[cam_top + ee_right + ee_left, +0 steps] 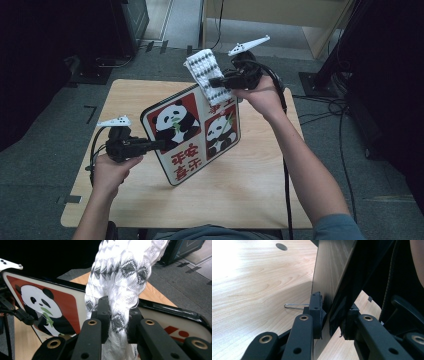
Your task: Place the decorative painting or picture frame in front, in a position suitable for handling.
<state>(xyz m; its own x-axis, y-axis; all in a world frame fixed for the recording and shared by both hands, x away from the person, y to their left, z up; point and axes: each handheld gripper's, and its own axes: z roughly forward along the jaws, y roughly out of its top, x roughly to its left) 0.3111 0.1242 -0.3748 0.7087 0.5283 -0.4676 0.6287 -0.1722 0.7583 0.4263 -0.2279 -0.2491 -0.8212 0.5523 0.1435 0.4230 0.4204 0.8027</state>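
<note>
A square panda board [192,132] with red panels and red characters is held tilted above the wooden table [250,185]. My left gripper [159,145] is shut on its left edge; in the left gripper view the jaws clamp the board's thin edge [332,315]. My right gripper [216,81] is shut on a white cloth [207,75] with grey woven patterning, pressed against the board's top edge. In the right gripper view the cloth [122,282] bunches between the jaws, with the panda board [45,305] behind it.
Black cables [287,165] trail from both grippers across the table and the grey carpet. Dark equipment stands at far left and right. A cable hole [281,246] sits in the tabletop, and a thin metal wire [295,306] lies on it.
</note>
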